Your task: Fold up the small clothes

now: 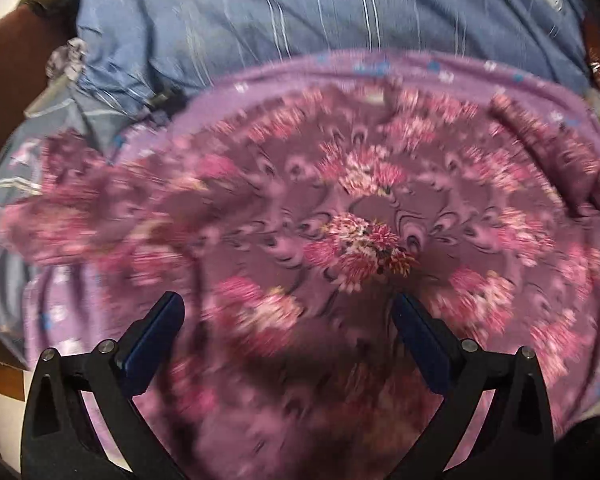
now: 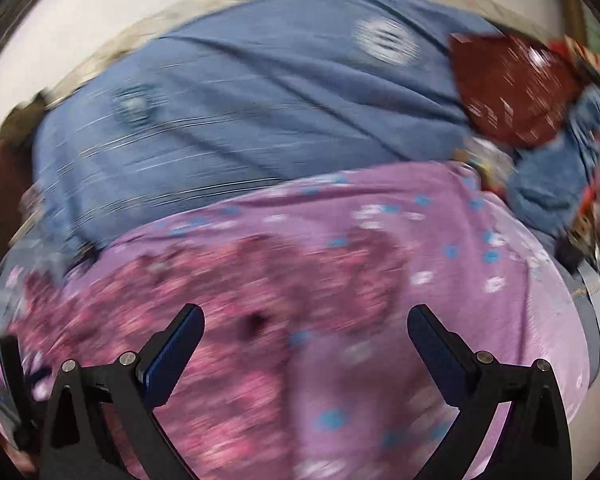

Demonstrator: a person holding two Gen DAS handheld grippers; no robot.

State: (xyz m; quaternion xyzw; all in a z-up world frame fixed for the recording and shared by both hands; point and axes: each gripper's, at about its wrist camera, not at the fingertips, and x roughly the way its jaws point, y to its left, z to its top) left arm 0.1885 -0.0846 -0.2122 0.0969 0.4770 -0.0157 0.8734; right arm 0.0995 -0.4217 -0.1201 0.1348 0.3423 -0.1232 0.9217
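Note:
A dark mauve garment with pink flower print (image 1: 340, 208) lies spread out on a lilac cloth with blue and white dots (image 1: 420, 68). My left gripper (image 1: 288, 304) is open and empty, just above the garment's near part. In the right wrist view the flowered garment (image 2: 220, 288) lies at the lower left on the lilac cloth (image 2: 460, 248). My right gripper (image 2: 306, 320) is open and empty, above the garment's right edge. Both views are blurred by motion.
A blue striped bedsheet (image 1: 260, 12) covers the bed (image 2: 240, 100) behind the cloths. A dark red patterned item (image 2: 512, 88) and a blue crumpled cloth (image 2: 552, 176) lie at the right. A brown surface (image 1: 8, 72) is at the left.

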